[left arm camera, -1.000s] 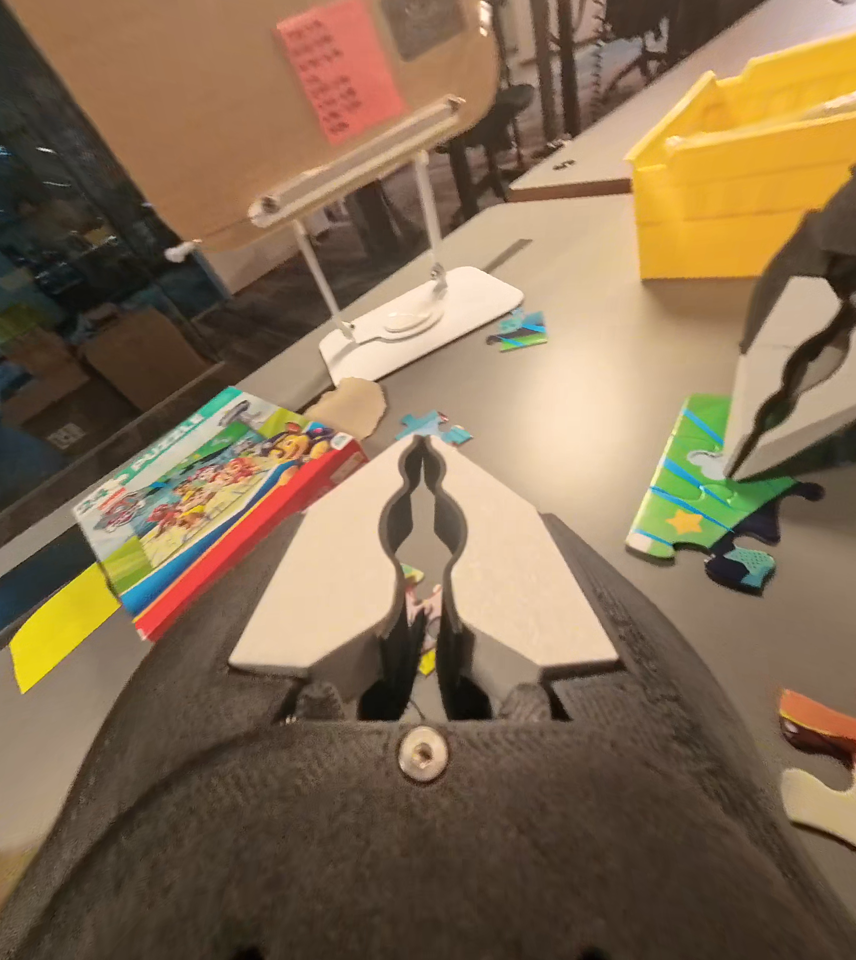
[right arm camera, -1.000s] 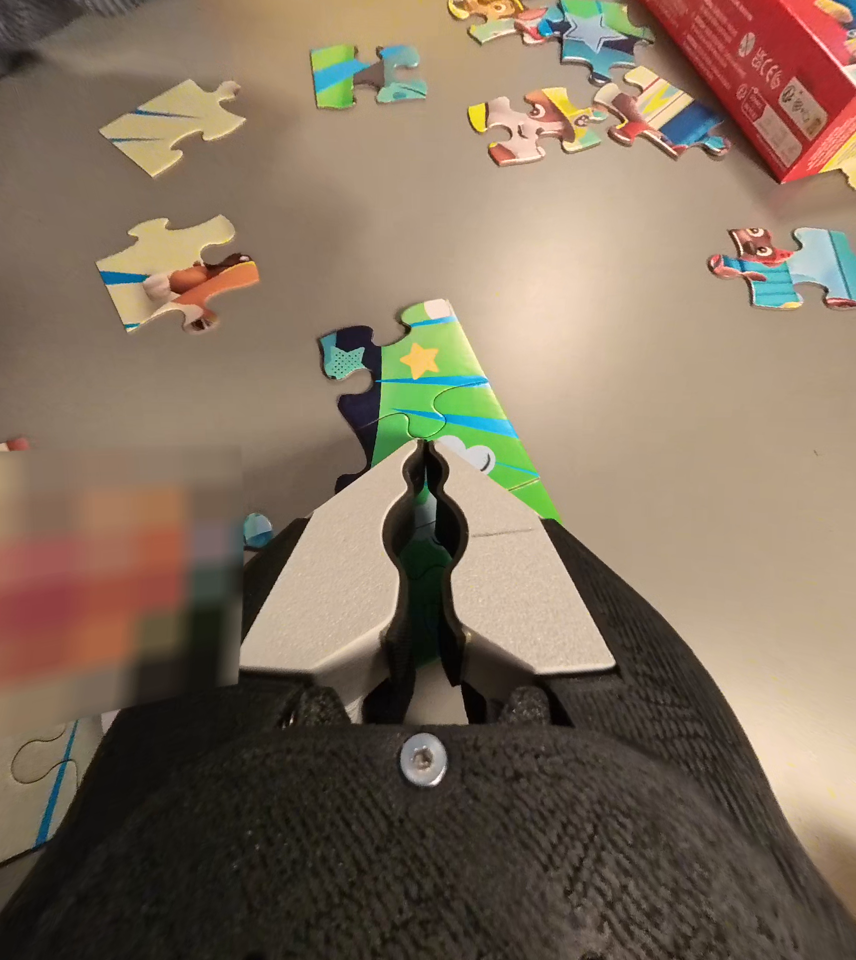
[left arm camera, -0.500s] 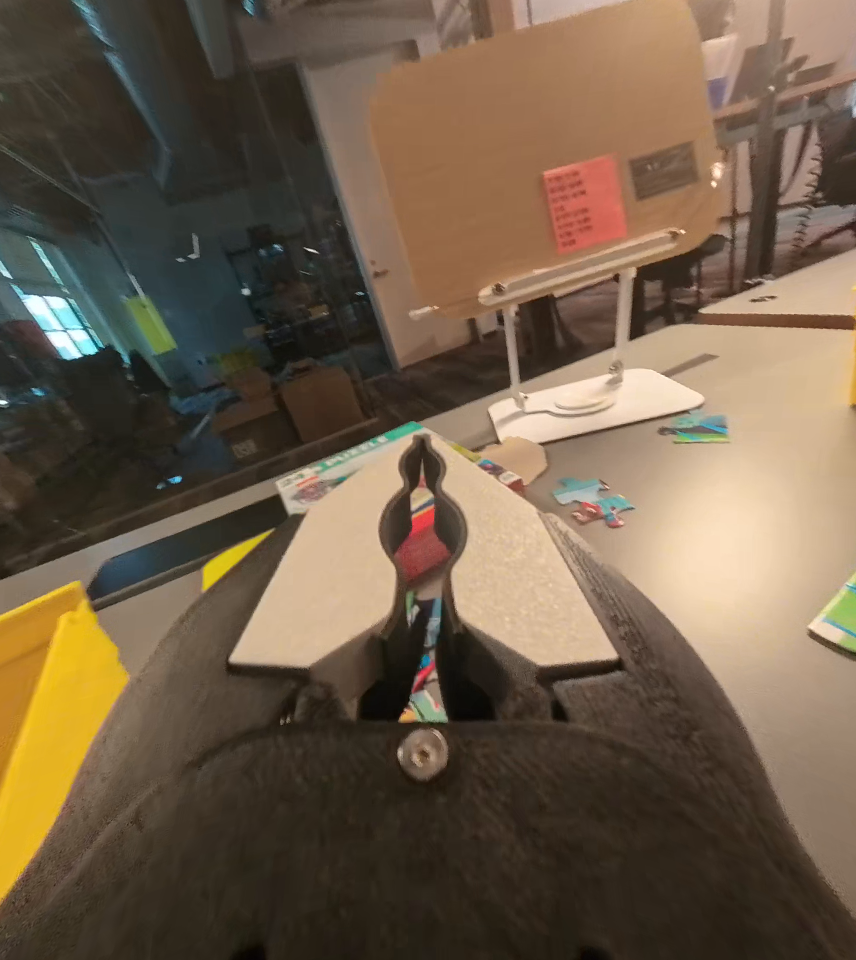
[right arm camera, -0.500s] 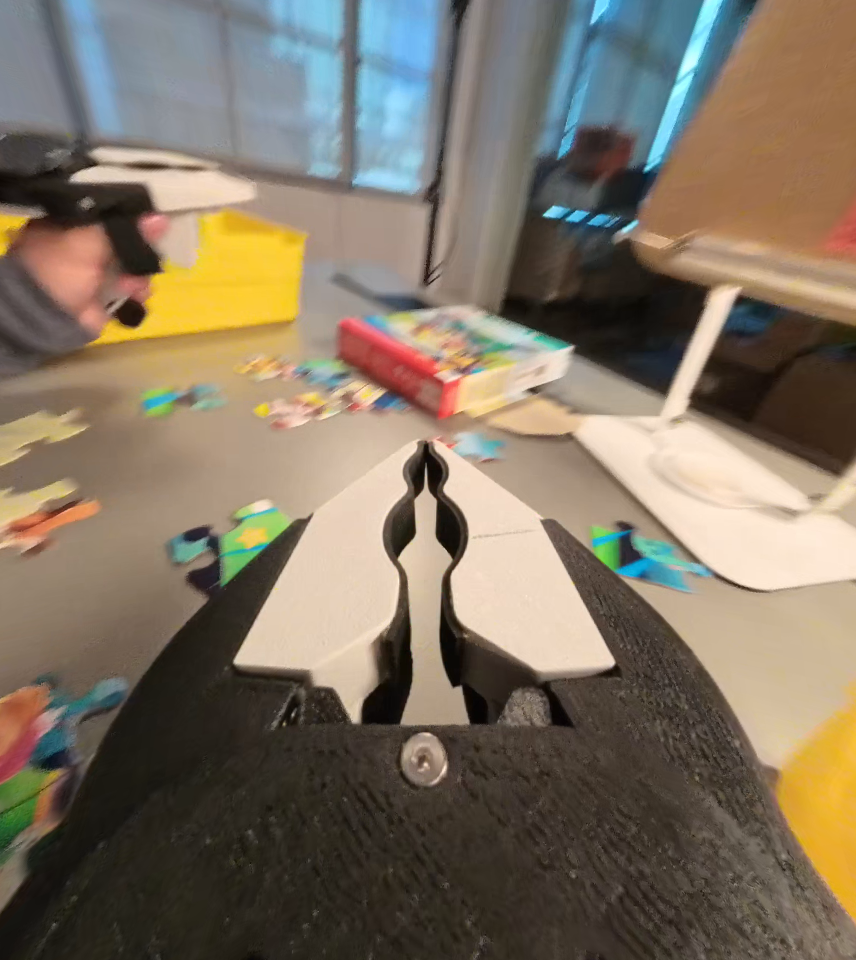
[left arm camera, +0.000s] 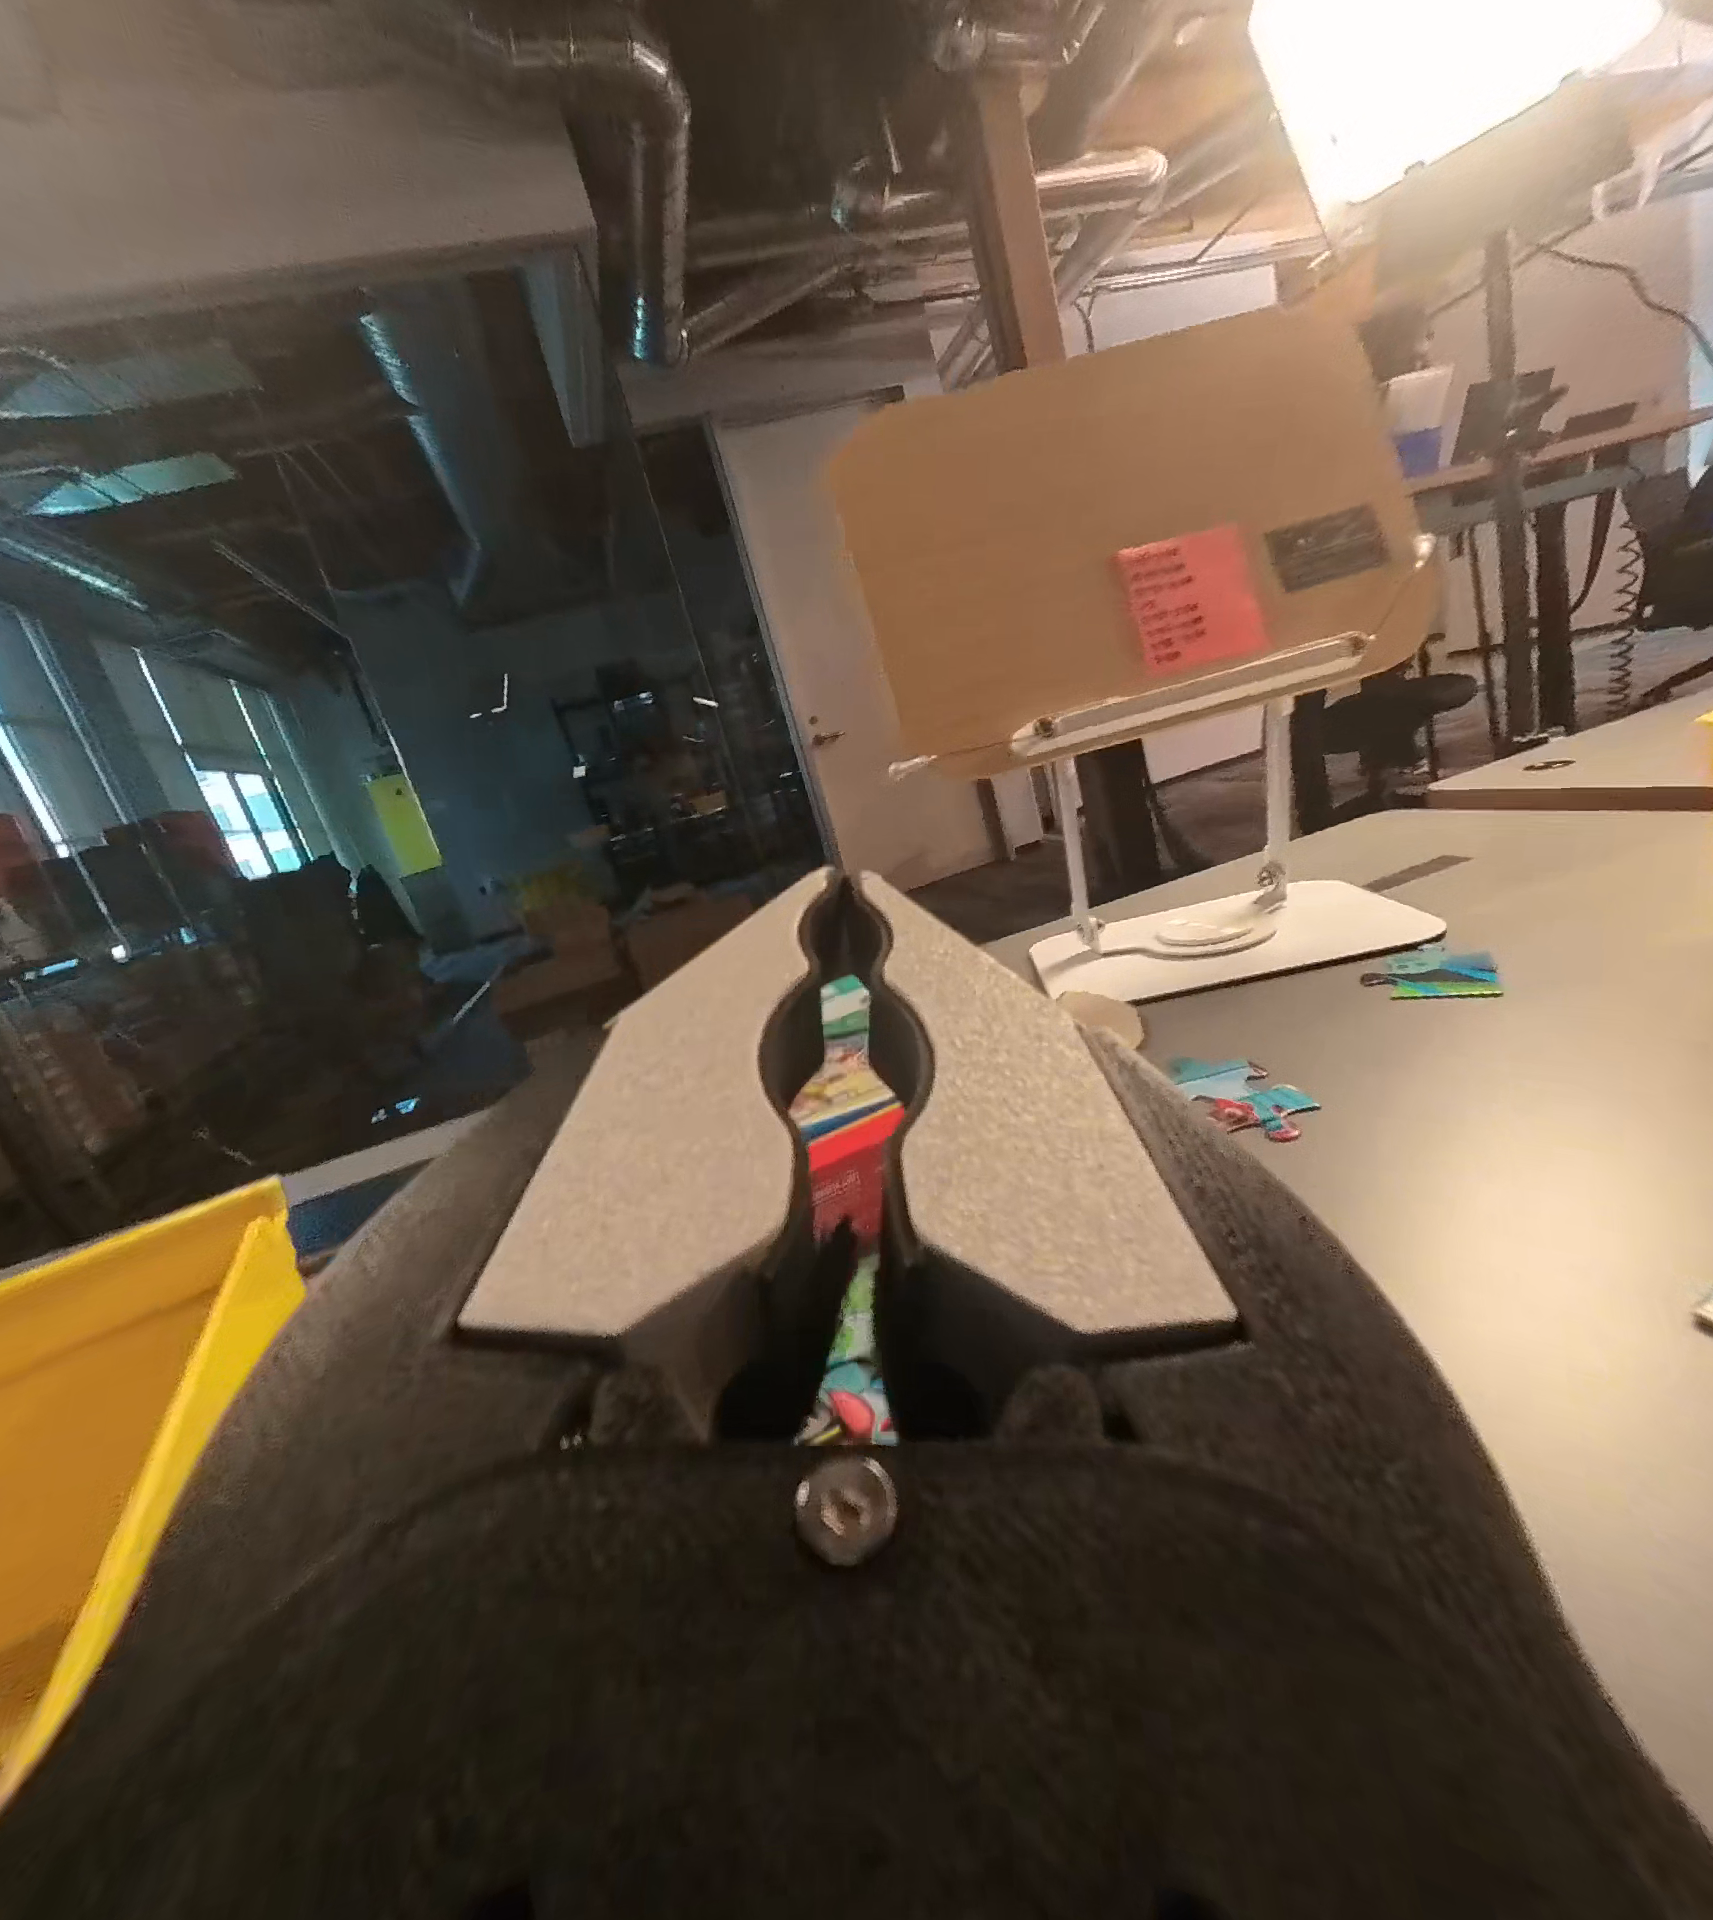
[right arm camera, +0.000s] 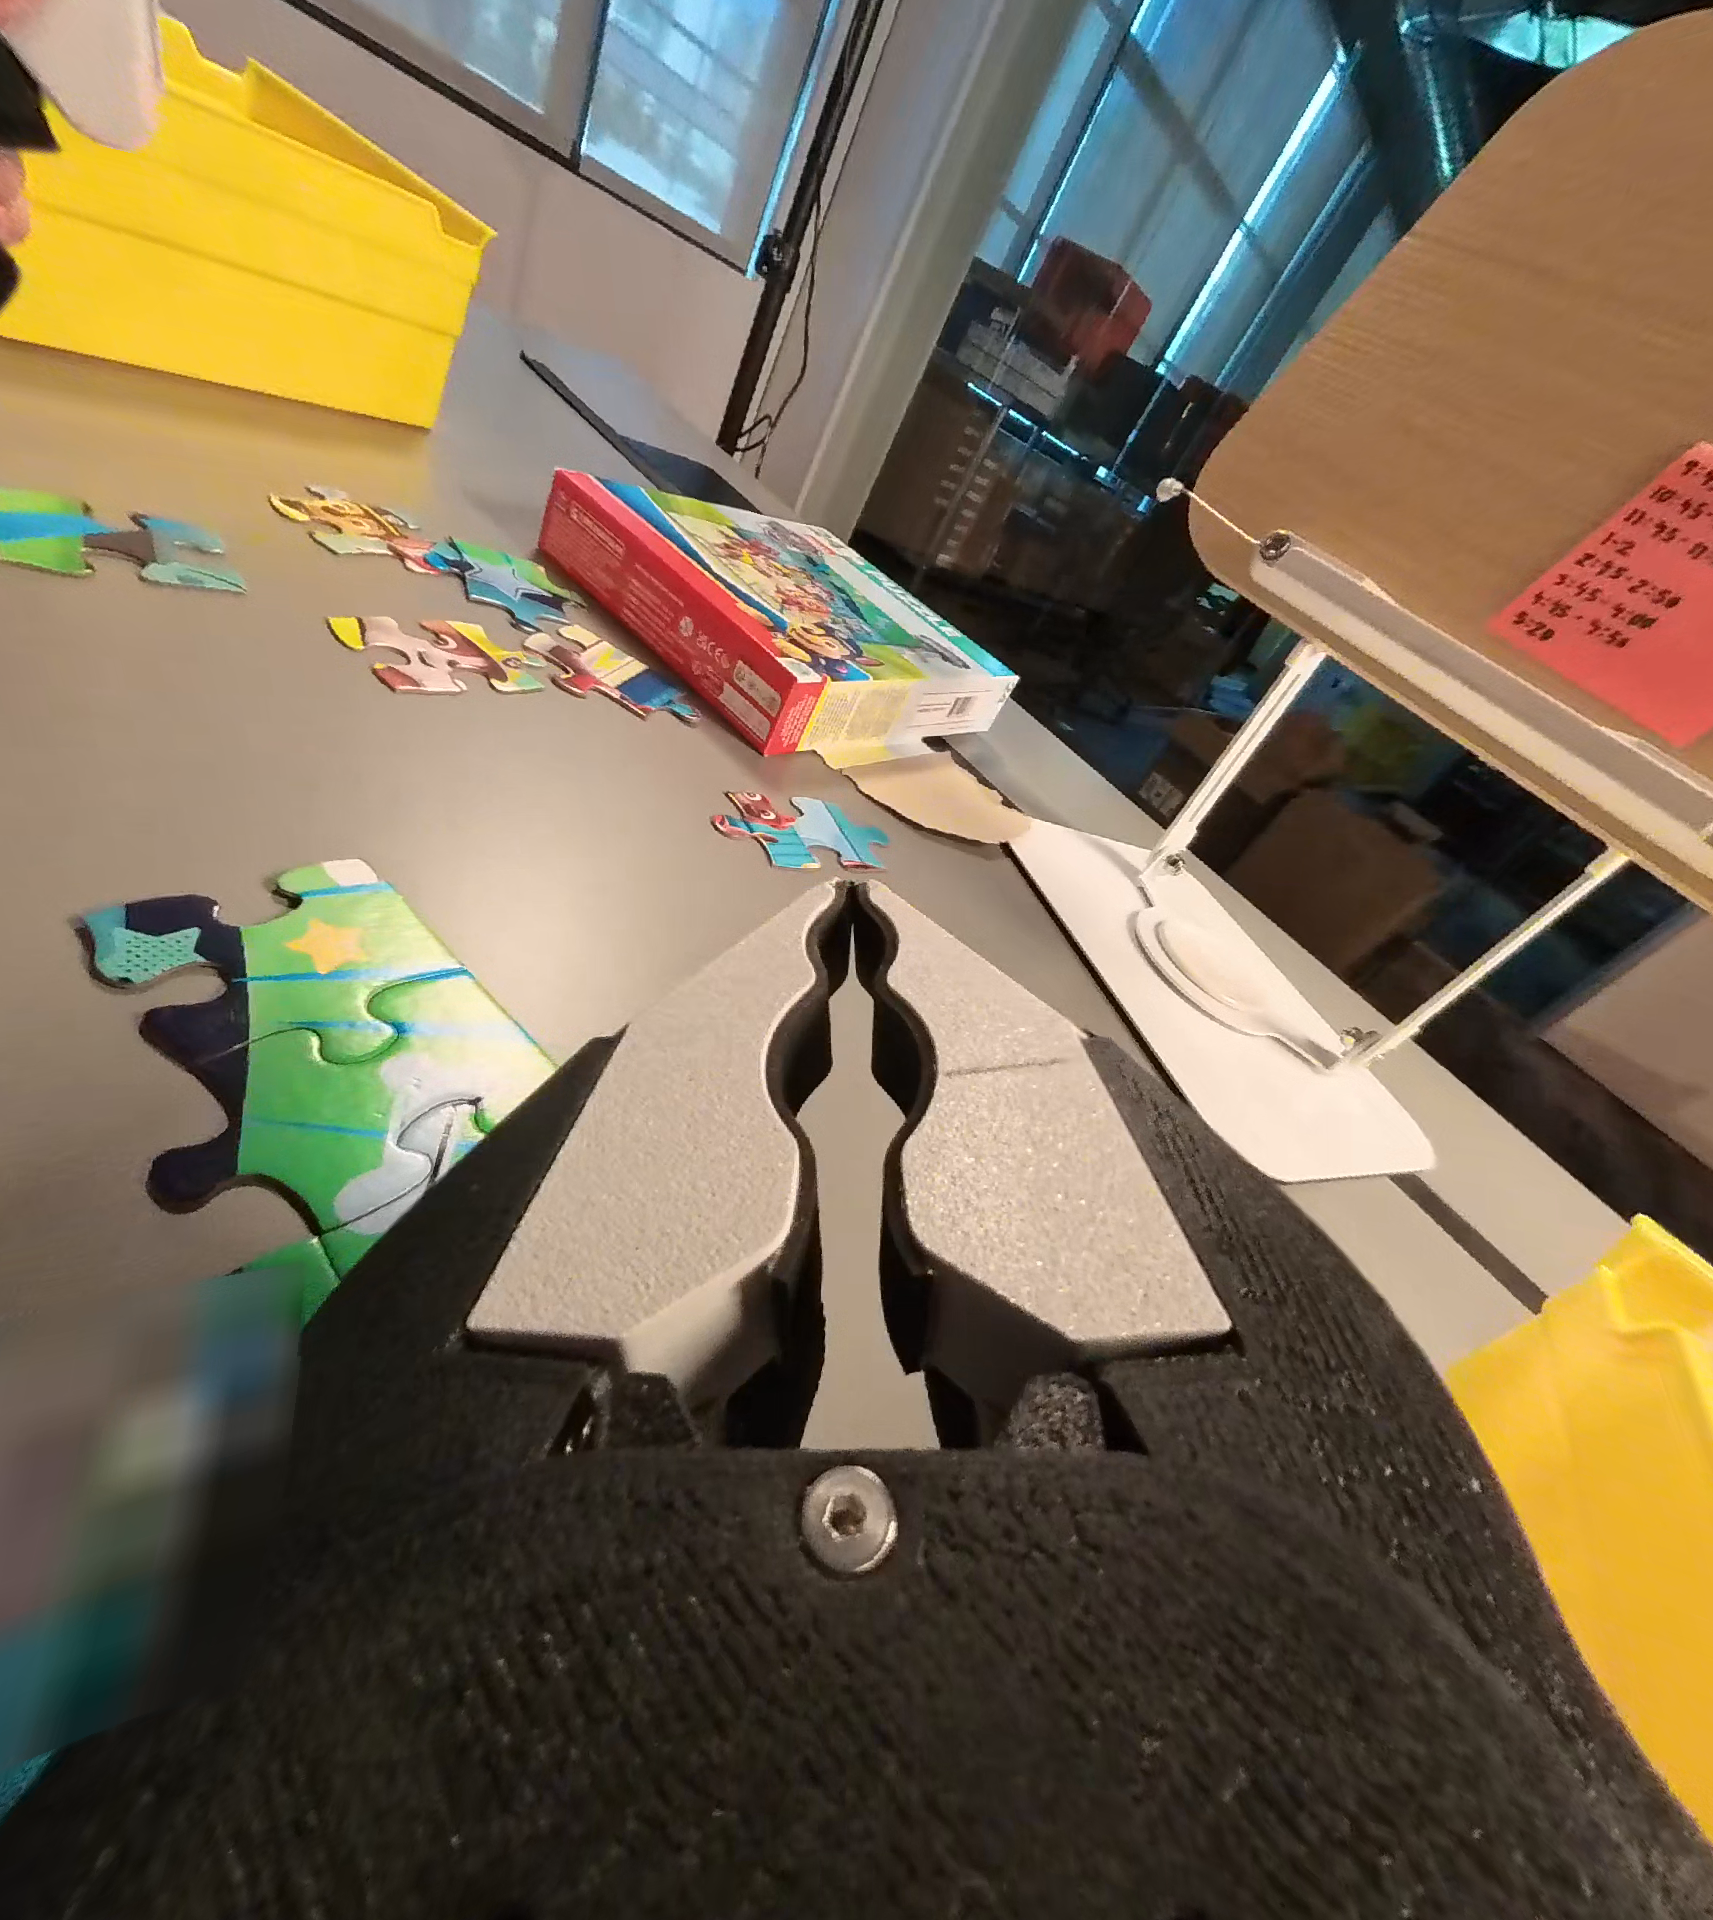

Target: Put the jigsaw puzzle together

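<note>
We're holding both grippers up off the grey table [right arm camera: 540, 790] right now, and neither has anything in it. The left gripper [left arm camera: 844, 883] sits center frame with its tips pinched together on nothing, pointing out toward the dim glass wall; through the slot between its fingers we're catching a bit of the red puzzle box [left arm camera: 844, 1174], and a yellow bin [left arm camera: 73, 1382] is filling the lower left. The right gripper [right arm camera: 850, 888] is closed too, tips meeting on air, hovering above the table with a small red and blue puzzle piece [right arm camera: 800, 826] lying just past its tip. Left of center in that view, a joined green strip of puzzle pieces with a yellow star [right arm camera: 332, 1029] is lying flat, partly hidden behind the gripper body. Farther up, loose pieces [right arm camera: 457, 649] are sitting beside the puzzle box [right arm camera: 758, 613], whose torn flap is hanging open. At the right we're seeing a wooden board on a white stand [right arm camera: 1247, 1039] with a pink sticky note [right arm camera: 1652, 592], and another yellow bin [right arm camera: 1662, 1475] in the lower right corner.
</note>
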### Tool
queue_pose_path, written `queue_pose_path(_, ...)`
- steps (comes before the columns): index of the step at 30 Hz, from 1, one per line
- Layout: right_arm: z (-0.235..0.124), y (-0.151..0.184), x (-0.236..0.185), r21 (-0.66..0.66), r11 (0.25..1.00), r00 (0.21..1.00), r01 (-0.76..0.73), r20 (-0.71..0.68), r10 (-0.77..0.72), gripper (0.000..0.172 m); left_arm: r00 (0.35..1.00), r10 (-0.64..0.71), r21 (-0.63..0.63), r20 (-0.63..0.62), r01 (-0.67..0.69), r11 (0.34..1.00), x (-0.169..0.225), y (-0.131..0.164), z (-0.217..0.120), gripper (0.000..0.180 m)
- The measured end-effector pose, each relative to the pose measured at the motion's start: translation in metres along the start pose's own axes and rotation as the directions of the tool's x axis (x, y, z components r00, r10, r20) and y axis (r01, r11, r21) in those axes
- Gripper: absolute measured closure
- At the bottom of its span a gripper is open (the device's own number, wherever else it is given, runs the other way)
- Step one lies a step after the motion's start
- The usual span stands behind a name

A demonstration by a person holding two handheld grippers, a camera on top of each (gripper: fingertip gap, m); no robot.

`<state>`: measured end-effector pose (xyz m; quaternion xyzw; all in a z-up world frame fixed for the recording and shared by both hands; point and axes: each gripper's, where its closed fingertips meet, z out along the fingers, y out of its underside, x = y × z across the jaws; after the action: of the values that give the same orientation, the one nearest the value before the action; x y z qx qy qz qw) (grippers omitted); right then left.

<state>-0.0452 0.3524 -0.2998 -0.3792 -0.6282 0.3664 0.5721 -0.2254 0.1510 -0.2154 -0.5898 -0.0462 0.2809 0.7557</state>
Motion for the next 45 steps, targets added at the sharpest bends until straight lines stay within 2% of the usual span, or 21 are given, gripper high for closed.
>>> queue_pose_path(5,0.0,0.001,0.001,-0.005,1.0,1.0,-0.01,-0.005,0.01,0.172,0.995,-0.096,-0.056,0.013,0.097,0.994,-0.008,0.02,0.003,0.18)
queue_pose_path(18,0.001,0.003,0.0,-0.018,1.0,1.0,0.008,-0.009,-0.008,0.172,0.956,-0.286,-0.048,0.061,0.289,0.956,-0.031,0.032,-0.001,0.18)
queue_pose_path(45,0.001,0.002,0.001,-0.019,1.0,1.0,0.021,-0.021,-0.021,0.172,0.963,-0.27,-0.089,0.015,0.27,0.959,-0.021,0.036,0.002,0.18)
